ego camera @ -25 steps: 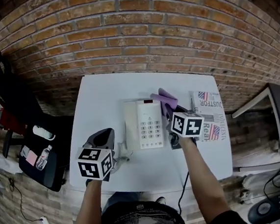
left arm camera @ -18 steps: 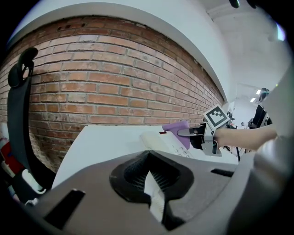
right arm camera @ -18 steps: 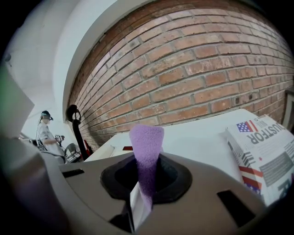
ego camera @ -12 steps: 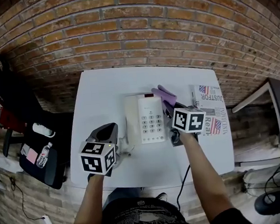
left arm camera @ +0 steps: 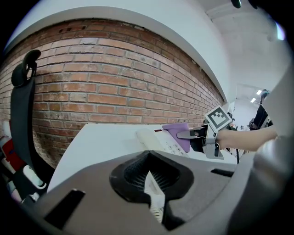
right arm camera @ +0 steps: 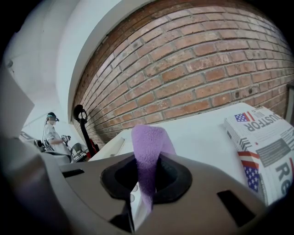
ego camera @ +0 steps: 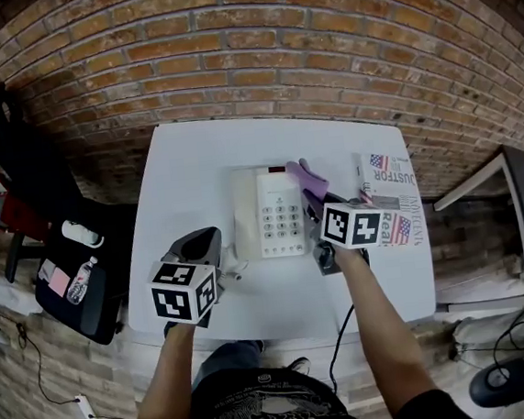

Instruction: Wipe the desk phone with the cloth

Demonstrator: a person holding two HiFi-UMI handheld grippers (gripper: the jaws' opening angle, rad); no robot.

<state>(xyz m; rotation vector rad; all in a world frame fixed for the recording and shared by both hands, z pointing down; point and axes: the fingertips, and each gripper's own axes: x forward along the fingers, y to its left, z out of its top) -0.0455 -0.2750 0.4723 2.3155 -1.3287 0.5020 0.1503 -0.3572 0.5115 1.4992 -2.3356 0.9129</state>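
Keeps the purple cloth (ego camera: 311, 179) clamped in the right tongs (ego camera: 317, 206) and brings it a touch nearer than a second ago, now lapping the upper right corner of the desk phone (ego camera: 267, 211) mid-desk; reads as a first wiping stroke about to start, keypad not yet covered. Parks the left tongs (ego camera: 230, 273) pressed together and empty, just beside the phone's lower left corner. Leaves bare desk (ego camera: 194, 169) left of and behind the phone for sweeping; finds less room rightward, with the newspaper (ego camera: 392, 202) near and the brick wall (ego camera: 247, 58) past the far edge
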